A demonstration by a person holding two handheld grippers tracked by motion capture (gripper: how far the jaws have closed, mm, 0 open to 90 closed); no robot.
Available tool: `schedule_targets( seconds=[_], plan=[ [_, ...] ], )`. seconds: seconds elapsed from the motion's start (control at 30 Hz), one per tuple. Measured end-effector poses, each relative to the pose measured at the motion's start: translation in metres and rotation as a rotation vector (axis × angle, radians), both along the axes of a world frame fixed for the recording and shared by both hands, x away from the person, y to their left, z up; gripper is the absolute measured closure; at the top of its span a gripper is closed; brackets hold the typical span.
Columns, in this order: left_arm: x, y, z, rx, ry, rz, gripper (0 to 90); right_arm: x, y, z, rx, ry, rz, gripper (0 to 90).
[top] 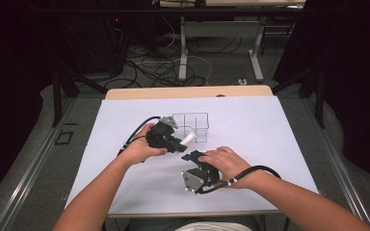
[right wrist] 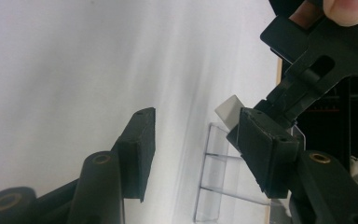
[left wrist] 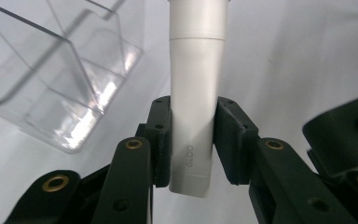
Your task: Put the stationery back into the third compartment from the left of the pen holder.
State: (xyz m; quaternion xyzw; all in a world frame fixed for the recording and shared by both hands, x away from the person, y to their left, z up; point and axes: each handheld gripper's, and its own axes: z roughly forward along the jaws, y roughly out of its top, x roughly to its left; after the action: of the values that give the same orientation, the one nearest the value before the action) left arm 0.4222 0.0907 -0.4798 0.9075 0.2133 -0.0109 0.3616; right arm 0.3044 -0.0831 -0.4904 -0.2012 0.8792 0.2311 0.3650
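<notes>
My left gripper (top: 178,143) is shut on a white tube (top: 188,139), which it holds near its flat bottom end. In the left gripper view both pads press the tube's (left wrist: 195,70) sides, and the tube points away over the white table cover. My right gripper (top: 192,156) lies just in front of it, low over the cover. In the right gripper view its jaws (right wrist: 196,121) stand open with only bare cover between them. Beyond its right jaw show the tube's end (right wrist: 227,110) and the left gripper's body (right wrist: 307,60).
A clear plastic box (top: 191,126) with compartments stands just behind the tube, seen close at the upper left in the left gripper view (left wrist: 60,79). The white cover (top: 250,134) spreads over the wooden table. Cables and desk legs lie on the floor beyond.
</notes>
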Motion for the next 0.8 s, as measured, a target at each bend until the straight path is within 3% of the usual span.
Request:
schedule_targets(
  seconds=[0.1,0.13,0.2,0.23,0.3,0.33,0.43,0.53,0.57,0.63,0.7,0.73,0.77,0.8],
  plan=[
    [0.002,0.002,0.004,-0.045,-0.01,0.038,68.5,0.001,0.001,0.002,0.029,0.017,-0.032,44.7],
    [0.003,0.002,0.006,-0.085,-0.031,0.069,68.5,0.002,0.001,0.002,0.054,0.019,-0.036,44.3],
    [0.004,0.003,0.008,-0.093,-0.03,0.077,68.5,0.005,0.002,0.005,0.061,0.029,-0.032,42.4],
    [0.004,0.003,0.009,-0.118,-0.045,0.097,68.5,0.003,0.001,0.005,0.069,0.065,-0.063,41.7],
    [0.005,0.003,0.012,-0.155,-0.057,0.116,68.5,0.004,0.001,0.006,0.077,0.086,-0.079,41.5],
    [0.005,0.002,0.013,-0.173,-0.067,0.134,68.5,0.006,0.001,0.008,0.088,0.118,-0.11,40.4],
    [0.006,0.001,0.016,-0.211,-0.1,0.166,68.5,0.01,0.001,0.011,0.107,0.155,-0.166,40.5],
    [0.007,0.001,0.017,-0.226,-0.115,0.185,68.5,0.015,-0.003,0.016,0.185,0.247,-0.247,40.7],
    [0.007,0.001,0.018,-0.238,-0.122,0.193,68.5,0.015,-0.003,0.016,0.185,0.247,-0.247,40.7],
    [0.008,0.002,0.02,-0.249,-0.136,0.201,68.5,0.023,-0.008,0.022,0.252,0.322,-0.363,40.0],
    [0.008,0.002,0.021,-0.27,-0.144,0.216,68.5,0.03,-0.014,0.027,0.309,0.361,-0.409,37.9],
    [0.008,0.001,0.022,-0.28,-0.156,0.226,68.5,0.03,-0.014,0.027,0.309,0.361,-0.409,37.9],
    [0.008,0.001,0.022,-0.284,-0.167,0.23,68.5,0.036,-0.02,0.031,0.365,0.422,-0.465,36.5],
    [0.008,0.001,0.023,-0.288,-0.169,0.238,68.5,0.039,-0.023,0.033,0.398,0.44,-0.489,35.4]
  ],
)
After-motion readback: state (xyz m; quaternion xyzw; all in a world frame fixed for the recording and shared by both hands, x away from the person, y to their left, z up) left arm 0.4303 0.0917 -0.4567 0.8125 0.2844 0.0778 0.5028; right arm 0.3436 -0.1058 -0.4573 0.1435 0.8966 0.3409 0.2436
